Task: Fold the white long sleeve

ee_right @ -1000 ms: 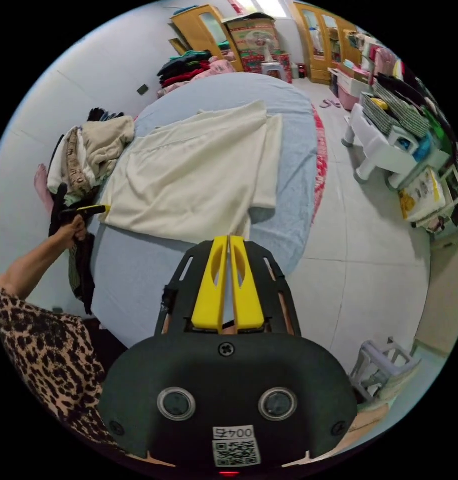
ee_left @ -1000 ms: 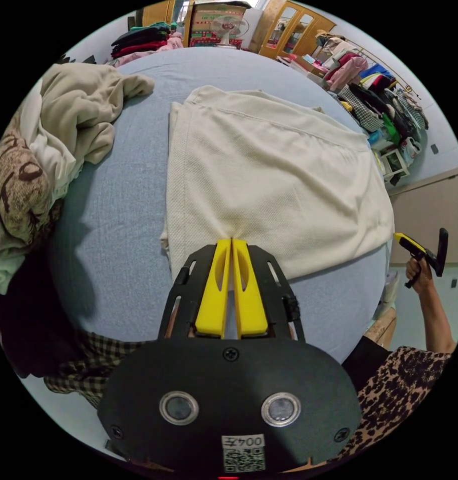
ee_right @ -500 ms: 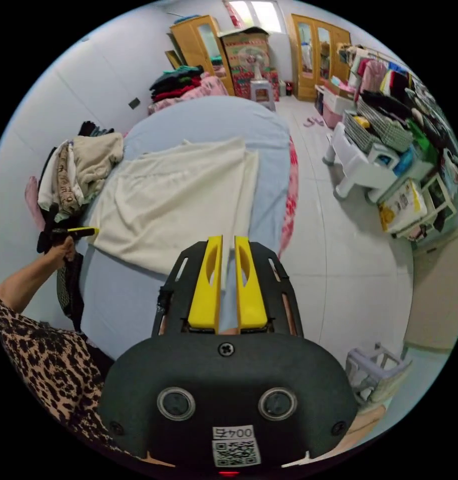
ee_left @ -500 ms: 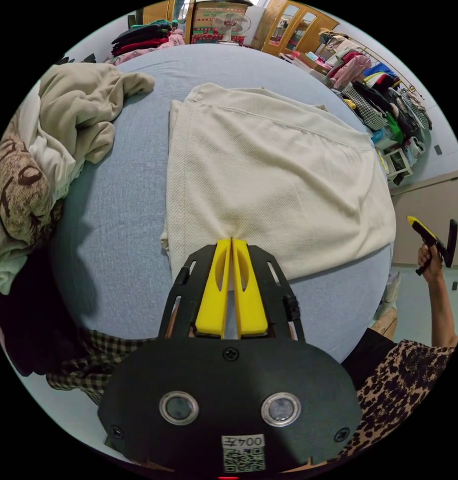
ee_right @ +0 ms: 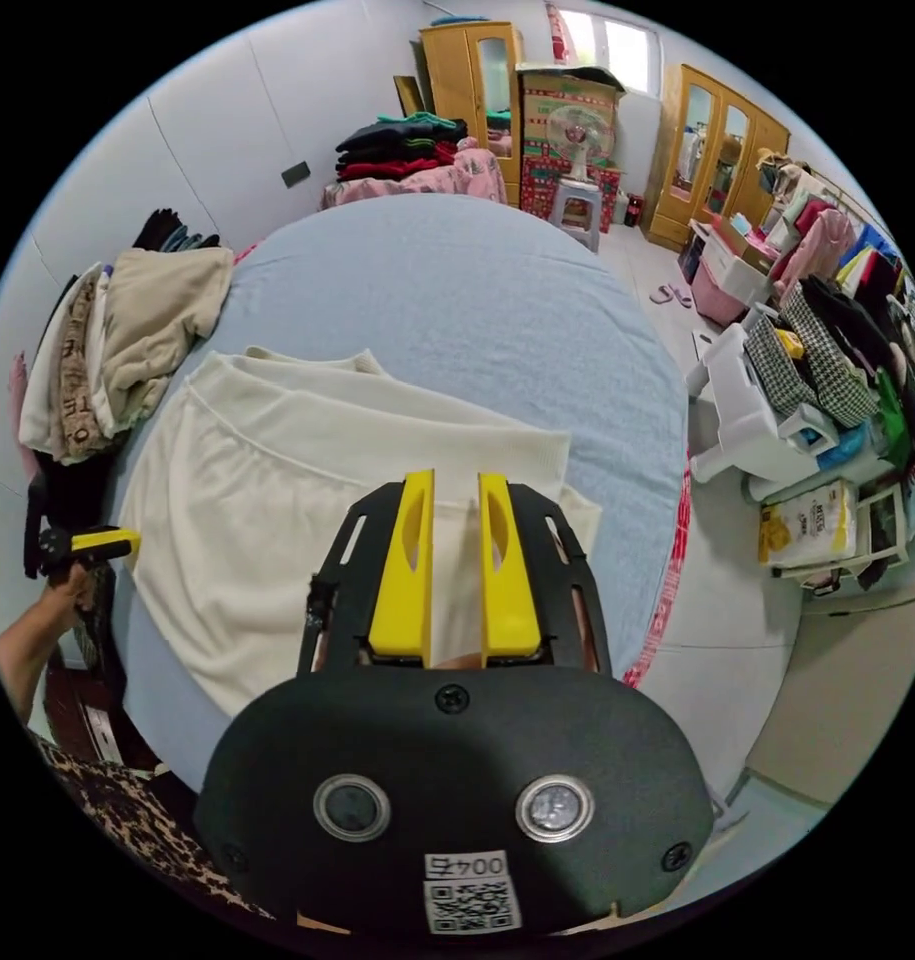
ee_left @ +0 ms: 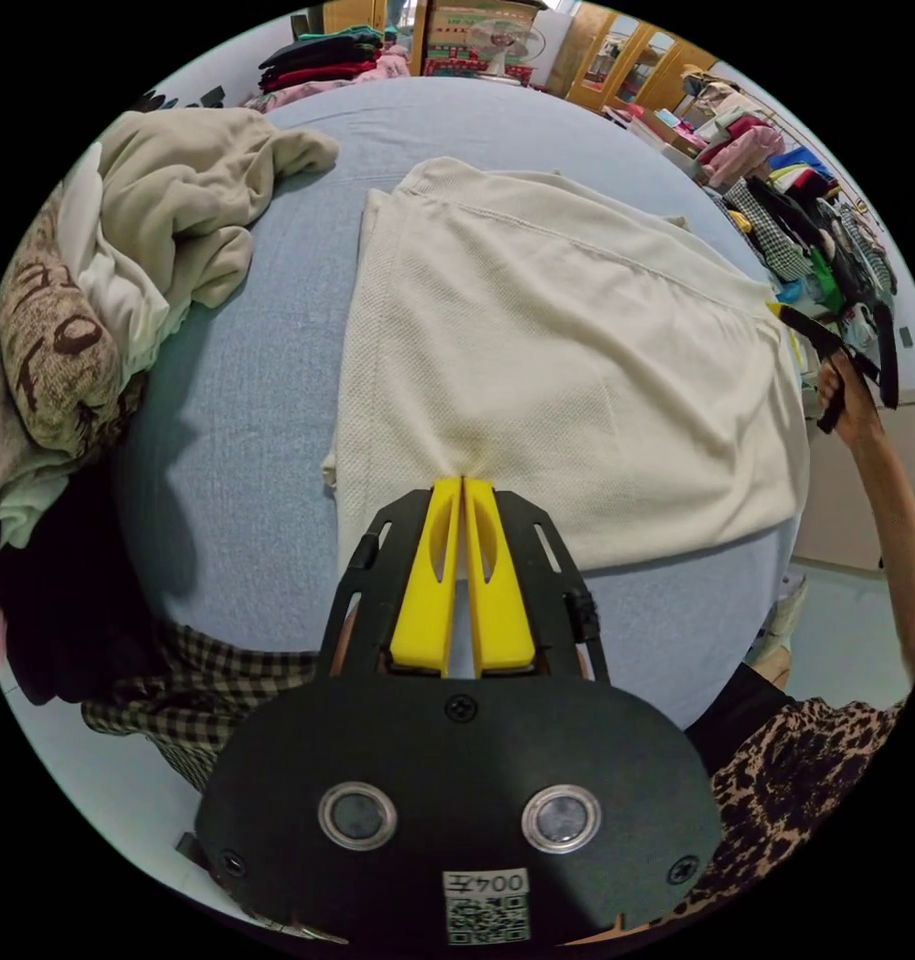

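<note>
A cream-white, soft knit long-sleeve top (ee_left: 557, 370) lies flat on a blue-sheeted bed (ee_left: 247, 400), its near hem pinched in the left gripper (ee_left: 462, 490); right gripper (ee_right: 455, 485), jaws apart, hovers above it. Limp and light, it is best taken by an edge.

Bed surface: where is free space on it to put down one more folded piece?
The widest bare patch of the blue bed lies beyond the white long sleeve, toward the stacked clothes. A narrower strip runs between the garment and the clothes heap. The heap's side is crowded.
</note>
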